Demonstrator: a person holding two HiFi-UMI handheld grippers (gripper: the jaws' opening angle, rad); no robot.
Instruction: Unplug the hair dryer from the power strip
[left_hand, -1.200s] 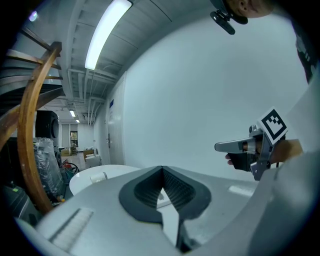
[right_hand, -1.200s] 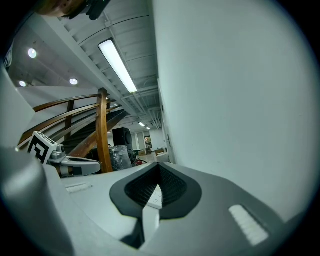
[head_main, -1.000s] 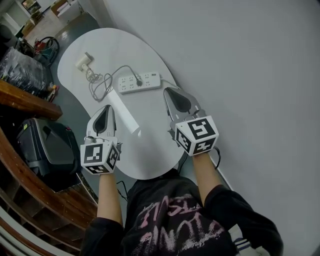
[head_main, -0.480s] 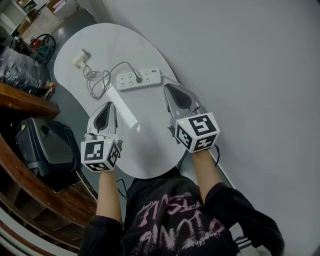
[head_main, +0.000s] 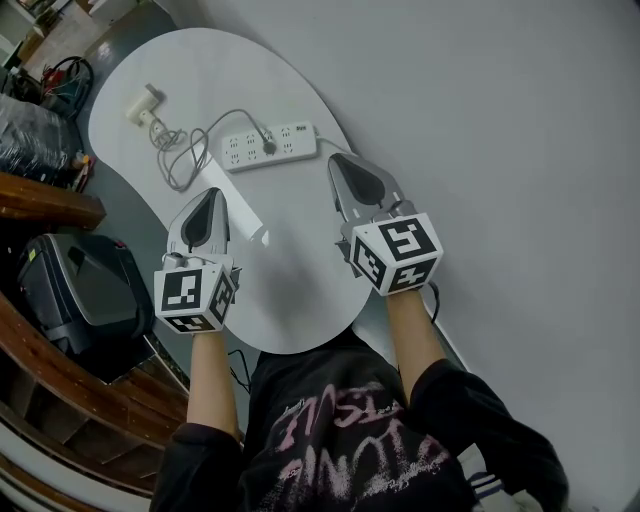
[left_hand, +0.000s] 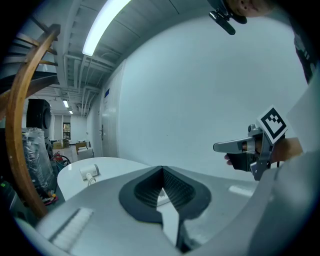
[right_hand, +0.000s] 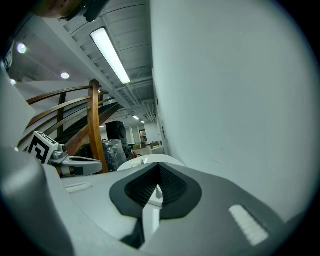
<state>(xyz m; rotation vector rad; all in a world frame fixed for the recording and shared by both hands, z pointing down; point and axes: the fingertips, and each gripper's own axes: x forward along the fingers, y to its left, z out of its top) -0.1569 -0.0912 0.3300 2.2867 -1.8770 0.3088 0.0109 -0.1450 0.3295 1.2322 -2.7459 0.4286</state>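
Dryer (head_main: 140, 105): white, lying at the far left end of the surface (head_main: 300, 300), well apart from both claws.
Cord (head_main: 180, 160): runs in loose loops from dryer to strip.
Plug (head_main: 268, 147): seated in a socket near the strip's middle.
Strip (head_main: 245, 152): white, flat on the surface, beyond both claws.
Left claw (head_main: 208, 195): jaws together, nothing between them; over the surface, short of the cord.
Right claw (head_main: 340, 160): jaws together, nothing held; tip near the strip's right end, not touching.
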